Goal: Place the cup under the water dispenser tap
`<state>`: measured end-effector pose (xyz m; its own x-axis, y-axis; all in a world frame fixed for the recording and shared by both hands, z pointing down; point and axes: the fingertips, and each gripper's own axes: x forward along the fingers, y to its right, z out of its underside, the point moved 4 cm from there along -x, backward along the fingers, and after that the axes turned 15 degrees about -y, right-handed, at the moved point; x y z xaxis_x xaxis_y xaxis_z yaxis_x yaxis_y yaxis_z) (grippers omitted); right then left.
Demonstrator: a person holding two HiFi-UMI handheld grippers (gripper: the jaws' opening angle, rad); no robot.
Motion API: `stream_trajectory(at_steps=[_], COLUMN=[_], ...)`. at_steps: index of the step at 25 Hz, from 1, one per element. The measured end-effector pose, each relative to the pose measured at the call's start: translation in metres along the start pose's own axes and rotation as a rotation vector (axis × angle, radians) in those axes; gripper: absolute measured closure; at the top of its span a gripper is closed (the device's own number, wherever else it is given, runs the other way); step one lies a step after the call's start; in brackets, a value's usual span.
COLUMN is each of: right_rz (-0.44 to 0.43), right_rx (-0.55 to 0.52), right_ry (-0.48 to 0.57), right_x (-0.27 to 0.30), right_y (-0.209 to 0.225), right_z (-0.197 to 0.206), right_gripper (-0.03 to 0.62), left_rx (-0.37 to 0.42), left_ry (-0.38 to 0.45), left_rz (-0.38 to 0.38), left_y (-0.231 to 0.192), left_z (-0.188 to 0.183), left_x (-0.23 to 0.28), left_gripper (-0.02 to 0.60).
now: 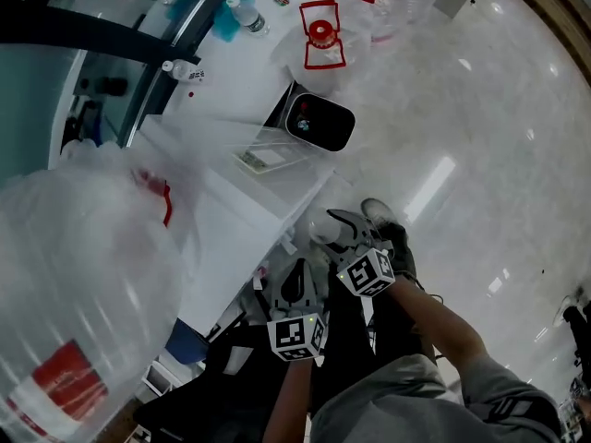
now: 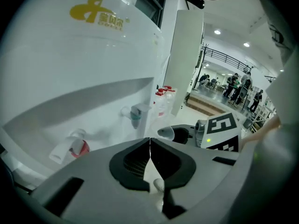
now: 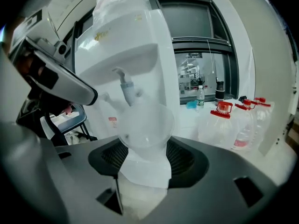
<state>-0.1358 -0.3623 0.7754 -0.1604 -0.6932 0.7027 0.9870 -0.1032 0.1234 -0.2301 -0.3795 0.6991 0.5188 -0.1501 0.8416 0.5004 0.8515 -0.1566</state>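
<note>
A clear plastic cup (image 3: 145, 129) lies tilted between the jaws of my right gripper (image 3: 145, 155), which is shut on it, with the cup's mouth facing forward. The white water dispenser (image 3: 140, 55) stands just ahead; its blue tap (image 3: 126, 90) is above and slightly left of the cup. In the left gripper view the blue tap (image 2: 135, 115) and a red tap (image 2: 77, 148) stick out of the dispenser's recess. My left gripper (image 2: 150, 146) is shut on nothing, beside and left of the right one. From the head view both grippers (image 1: 297, 280) (image 1: 334, 227) hang below the dispenser's front edge.
A large water bottle (image 1: 83, 275) sits on top of the dispenser. Jugs with red caps (image 3: 224, 120) stand on the floor to the right, by a small bottle (image 1: 245, 15). A dark device (image 1: 319, 121) lies past the dispenser. People (image 2: 238, 85) stand far off.
</note>
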Motion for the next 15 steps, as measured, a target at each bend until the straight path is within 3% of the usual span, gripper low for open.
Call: stream_trajectory(at_steps=[15], right_rz=[-0.016], right_rx=[-0.012], right_ry=[-0.030], right_x=[0.098], right_y=[-0.008], right_z=[0.046], right_gripper=[0.342], left_rx=[0.022], left_ry=[-0.064], left_rz=[0.011], left_y=[-0.009], left_z=[0.040], left_x=[0.037], left_gripper=[0.570])
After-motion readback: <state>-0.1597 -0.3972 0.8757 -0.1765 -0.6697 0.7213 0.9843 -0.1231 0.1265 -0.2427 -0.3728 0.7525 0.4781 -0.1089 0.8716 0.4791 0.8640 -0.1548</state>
